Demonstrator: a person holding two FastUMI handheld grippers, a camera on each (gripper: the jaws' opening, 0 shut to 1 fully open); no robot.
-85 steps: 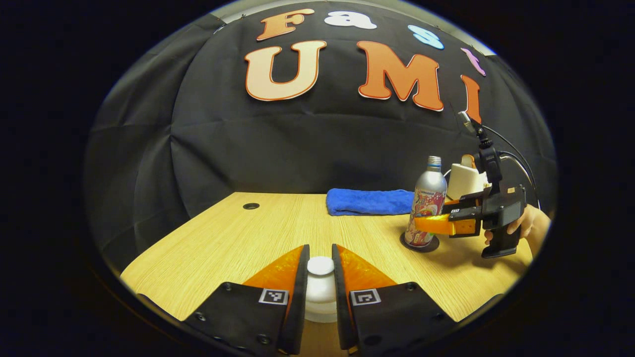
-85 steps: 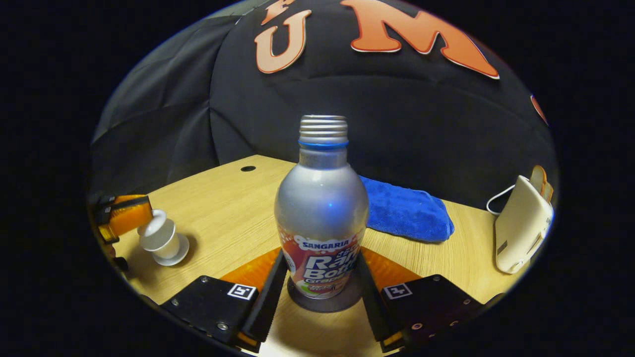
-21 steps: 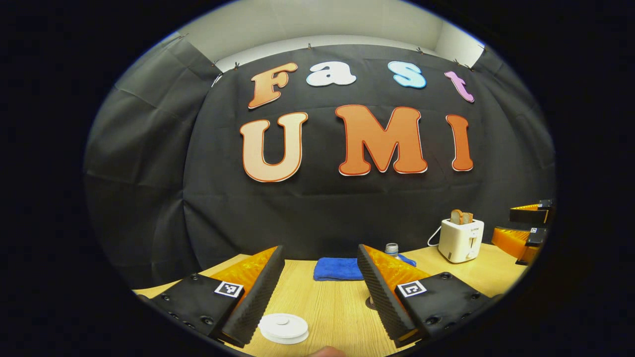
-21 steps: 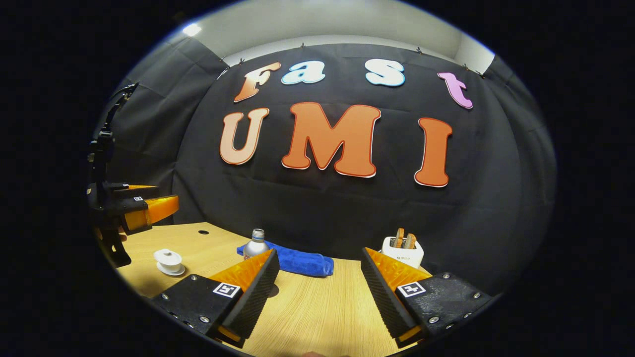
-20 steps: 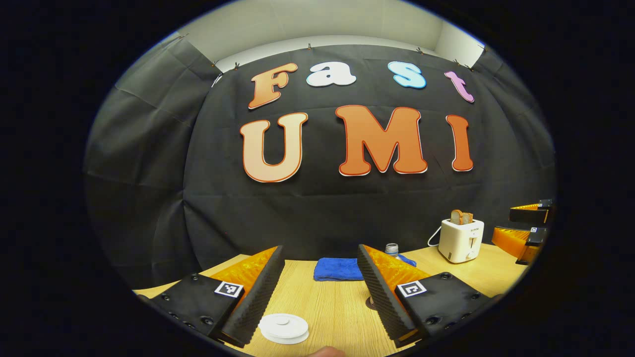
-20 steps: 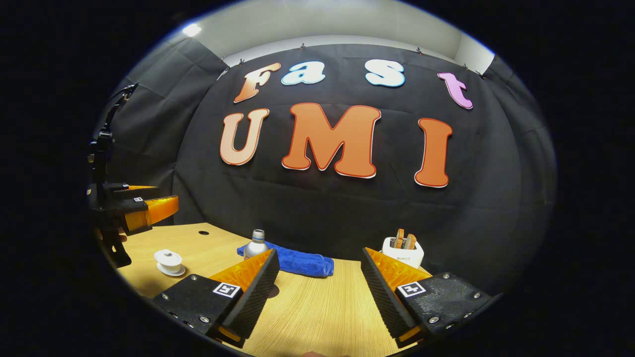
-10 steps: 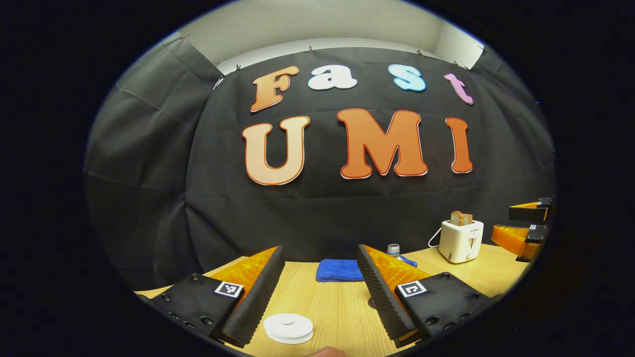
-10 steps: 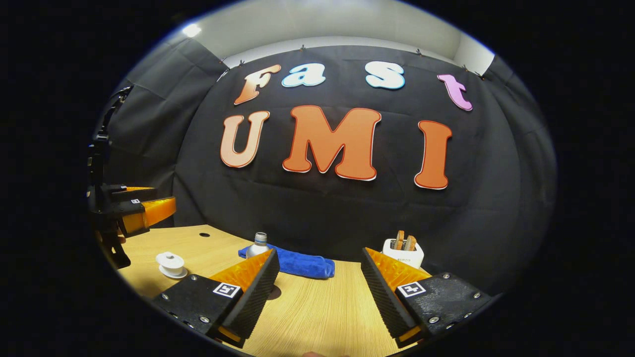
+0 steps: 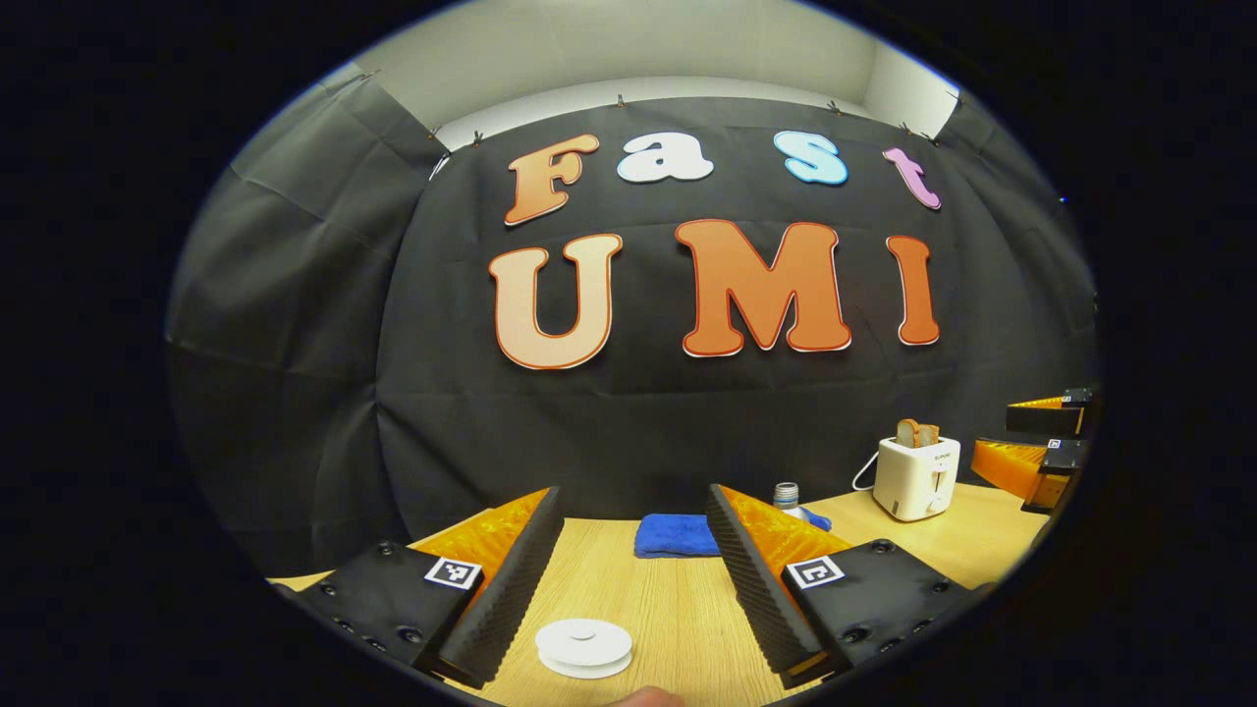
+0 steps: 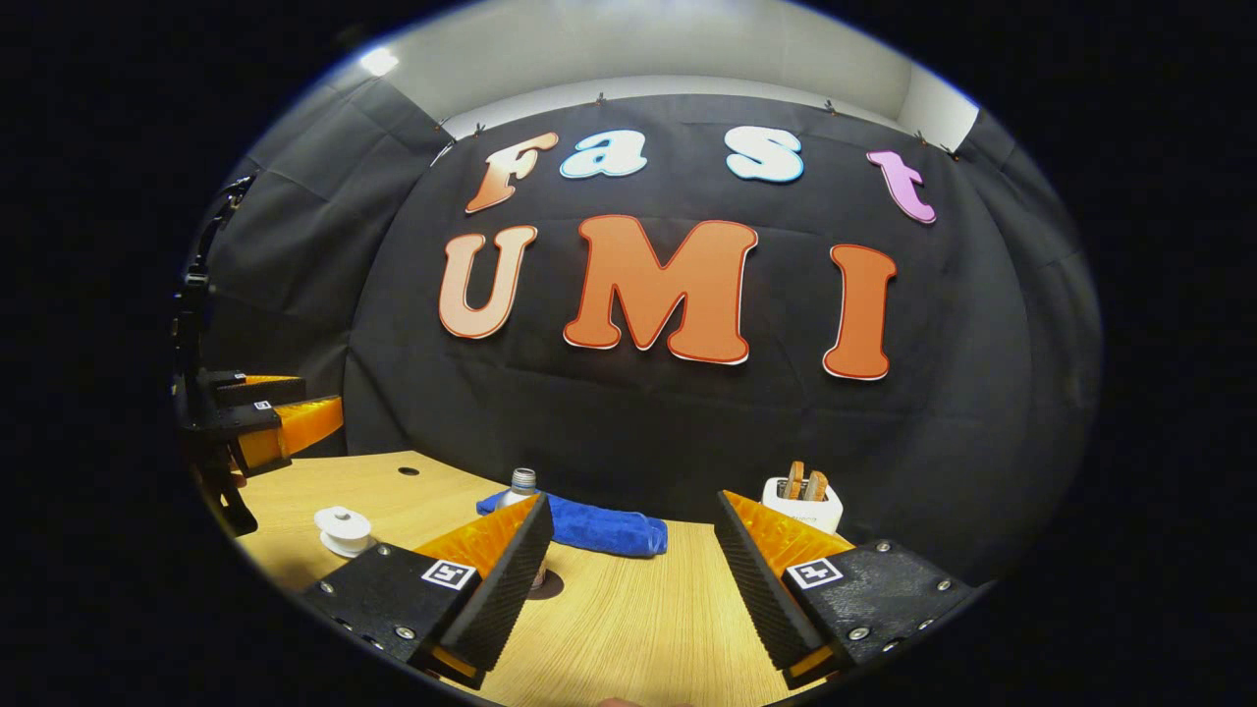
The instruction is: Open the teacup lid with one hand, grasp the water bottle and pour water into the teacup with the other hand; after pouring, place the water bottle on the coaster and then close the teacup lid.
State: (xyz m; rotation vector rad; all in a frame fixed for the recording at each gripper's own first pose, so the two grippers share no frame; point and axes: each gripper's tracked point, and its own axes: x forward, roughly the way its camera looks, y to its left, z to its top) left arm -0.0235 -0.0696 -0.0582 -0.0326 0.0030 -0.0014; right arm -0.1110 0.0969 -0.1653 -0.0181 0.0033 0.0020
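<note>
Both tools, left tool point(image 9: 635, 530) and right tool point(image 10: 633, 535), are released, holding nothing; lidded teacup point(image 9: 584, 647) sits below the left tool, bare counter point(image 10: 628, 628) under the right.

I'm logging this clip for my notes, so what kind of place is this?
Most likely a staged recording booth, not a real kitchen: black cloth walls in a bare wooden table, which holds a few household props such as a toaster, a blue towel and a lidded teacup.

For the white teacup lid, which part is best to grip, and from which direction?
Grip the small raised knob at the centre of the teacup lid, coming straight down from above. The lid sits flat and low, so its rim offers little hold; the open left hand-held gripper probably fits around the knob.
</note>
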